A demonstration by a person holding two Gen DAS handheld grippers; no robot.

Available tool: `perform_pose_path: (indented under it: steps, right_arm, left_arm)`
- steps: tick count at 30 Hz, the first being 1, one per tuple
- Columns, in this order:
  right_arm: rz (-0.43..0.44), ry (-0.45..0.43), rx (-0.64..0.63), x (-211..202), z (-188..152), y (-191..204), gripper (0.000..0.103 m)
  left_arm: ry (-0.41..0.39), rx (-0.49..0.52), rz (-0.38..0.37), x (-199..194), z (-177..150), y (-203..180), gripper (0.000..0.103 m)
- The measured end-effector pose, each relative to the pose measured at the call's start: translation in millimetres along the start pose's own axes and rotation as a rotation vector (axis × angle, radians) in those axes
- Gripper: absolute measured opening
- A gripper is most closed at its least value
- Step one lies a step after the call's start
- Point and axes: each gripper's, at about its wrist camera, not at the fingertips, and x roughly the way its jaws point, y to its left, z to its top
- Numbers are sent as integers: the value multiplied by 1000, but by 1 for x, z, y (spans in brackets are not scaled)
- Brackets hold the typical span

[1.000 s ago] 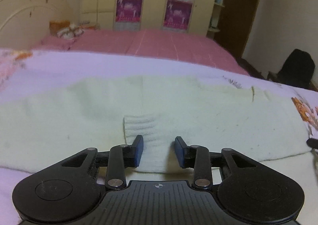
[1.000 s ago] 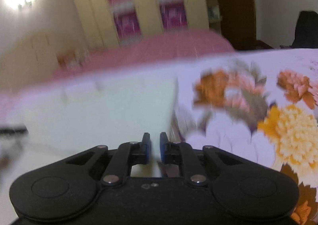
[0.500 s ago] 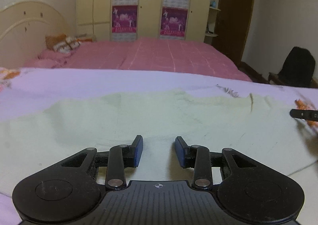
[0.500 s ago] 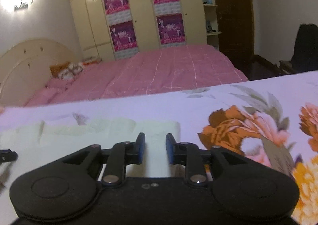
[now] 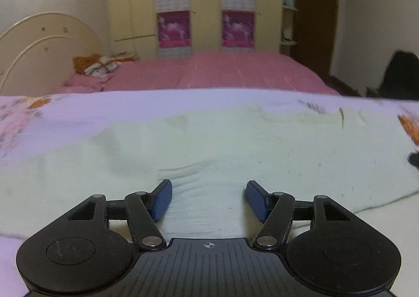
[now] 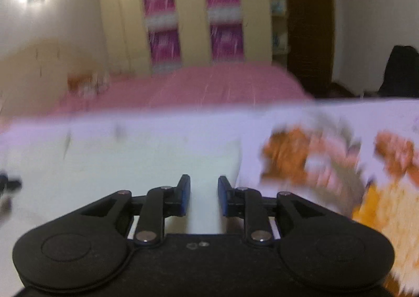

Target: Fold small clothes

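Note:
A pale cream knitted garment (image 5: pixel 235 145) lies spread on a lilac flowered sheet (image 5: pixel 78 111). My left gripper (image 5: pixel 208 200) is wide open just above a ribbed cuff (image 5: pixel 188 179) folded onto the garment's near edge, with nothing between its blue pads. In the blurred right wrist view the same garment (image 6: pixel 146 160) ends at a right-hand edge ahead. My right gripper (image 6: pixel 203 196) is open over that corner, holding nothing. Its tip shows at the far right of the left wrist view (image 5: pixel 413 159).
A pink bed (image 5: pixel 214 71) with a cream headboard (image 5: pixel 44 45) stands behind the sheet. A cream wardrobe with purple posters (image 5: pixel 204 6) lines the back wall. A dark chair (image 5: pixel 400 76) is at right by a brown door (image 5: pixel 314 16).
Left gripper opened wider and sank back toward the ribbed cuff. Right gripper opened from nearly shut, let go of the garment edge, and is moving, blurring its view.

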Motion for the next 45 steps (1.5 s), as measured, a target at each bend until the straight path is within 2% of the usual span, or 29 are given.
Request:
perform_pose_path:
  steps: [3, 5, 7, 10, 11, 14, 17, 18, 21, 24, 26, 29, 30, 31, 32, 34, 36, 39, 43, 45]
  right_arm:
    - [-23, -19, 24, -21, -1, 0, 24]
    - [-20, -67, 52, -44, -2, -4, 26]
    - [-27, -58, 58, -60, -8, -9, 26]
    - [-32, -29, 80, -74, -20, -19, 26]
    - [-38, -18, 87, -77, -23, -22, 26]
    - [-42, 12, 138, -81, -29, -25, 27]
    - [-40, 23, 172, -85, -31, -20, 27]
    - [-37, 23, 176, -86, -32, -18, 27]
    - [-27, 20, 171, -90, -28, -9, 27]
    - [-18, 13, 160, -93, -22, -2, 27]
    - [-14, 11, 152, -93, -19, 1, 27]
    - [-13, 12, 148, -91, -18, 3, 27]
    - [-14, 15, 148, -90, -18, 4, 27]
    - [-14, 17, 148, -89, -18, 4, 27]
    - [-13, 18, 148, -89, -18, 4, 27]
    - [-14, 19, 148, -87, -18, 4, 27]
    - [-17, 15, 153, -87, -18, 3, 27]
    - [-24, 8, 162, -85, -18, 0, 27]
    - [-26, 15, 183, -78, -20, 0, 28]
    - [-20, 13, 185, -79, -21, 2, 28]
  left_arm:
    - [-84, -149, -11, -33, -3, 37, 63]
    - [-98, -240, 26, -52, -14, 74, 63]
    - [-94, -331, 81, -67, -30, 116, 62]
    - [-88, -548, 174, -87, -56, 193, 62]
    - [-98, -648, 203, -97, -67, 222, 62]
    - [-141, -865, 253, -113, -94, 284, 62]
    - [-137, -1023, 232, -112, -116, 323, 62]
    - [-144, -1060, 216, -110, -122, 334, 54]
    - [-166, -1104, 181, -97, -125, 350, 43]
    - [-176, -1153, 146, -91, -132, 365, 42]
    - [-176, -1161, 140, -88, -130, 372, 42]
    - [-161, -1122, 153, -73, -119, 383, 41]
    - [-152, -1100, 162, -73, -115, 381, 35]
    - [-134, -1080, 187, -71, -110, 381, 6]
    - [-114, -1071, 205, -68, -104, 383, 2]
    - [-189, -1025, 171, -78, -96, 372, 2]
    - [-240, -901, 110, -85, -77, 345, 2]
    - [-220, -673, 7, -77, -47, 279, 2]
    - [-233, -560, -134, -65, -21, 193, 2]
    - [-203, -507, -201, -55, -6, 149, 2]
